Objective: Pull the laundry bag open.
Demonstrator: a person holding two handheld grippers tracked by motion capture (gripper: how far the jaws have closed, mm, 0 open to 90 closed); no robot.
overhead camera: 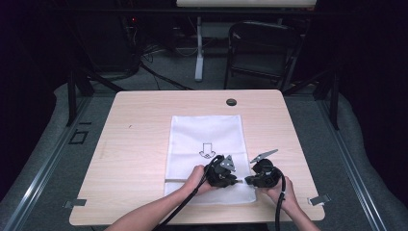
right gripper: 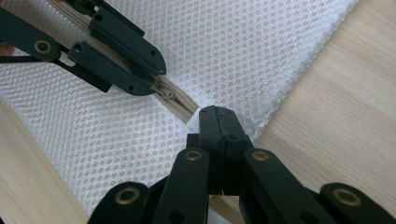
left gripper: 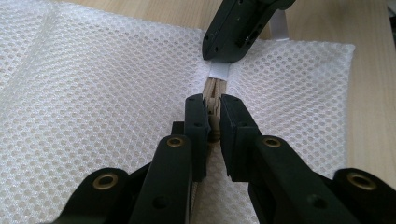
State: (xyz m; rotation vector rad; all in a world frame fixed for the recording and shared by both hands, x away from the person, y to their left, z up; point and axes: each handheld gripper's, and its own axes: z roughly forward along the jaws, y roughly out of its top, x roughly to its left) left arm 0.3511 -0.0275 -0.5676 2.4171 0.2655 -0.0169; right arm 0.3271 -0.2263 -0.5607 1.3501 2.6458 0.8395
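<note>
Pinching the beige zipper slider [left gripper: 214,127] on the white mesh laundry bag [overhead camera: 204,137] lying flat on the light wooden worktop [overhead camera: 134,125], left hand-held gripper [left gripper: 213,106] may slip off if right hand-held gripper [right gripper: 218,116], clamped on the bag's white end tab [left gripper: 219,71] just beyond the slider, loosens.

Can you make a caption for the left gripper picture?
Left gripper pinches the zipper pull on a mesh bag.
</note>
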